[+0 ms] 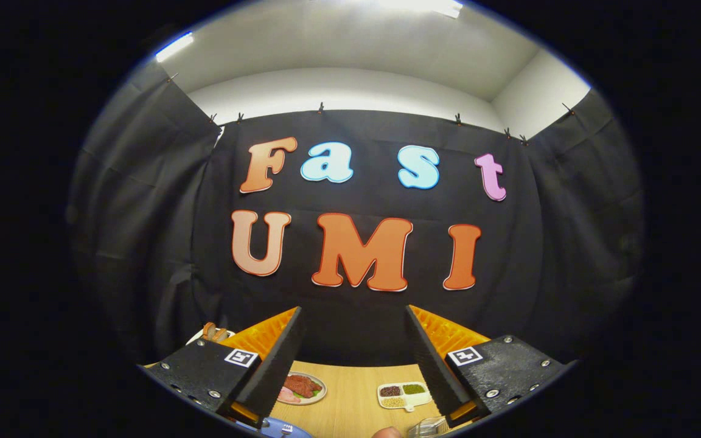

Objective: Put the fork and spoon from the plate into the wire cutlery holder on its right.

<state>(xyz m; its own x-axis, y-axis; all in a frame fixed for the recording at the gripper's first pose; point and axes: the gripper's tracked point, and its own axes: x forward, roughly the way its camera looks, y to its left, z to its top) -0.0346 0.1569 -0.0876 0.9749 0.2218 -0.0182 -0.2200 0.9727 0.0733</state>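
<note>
My gripper (353,340) is held high and level, its two fingers wide apart with nothing between them. Far below, beside the left finger, I see the edge of a blue plate (274,427) with fork tines (286,429) resting on it. Below the right finger the top of the wire cutlery holder (428,426) peeks in. The spoon is hidden from me.
On the wooden table (353,395) beyond the fingers lie a small plate of meat and greens (300,387) and a white divided dish of grains (403,395). A fingertip (386,432) shows at the near table edge. A plate with bread (213,332) sits left.
</note>
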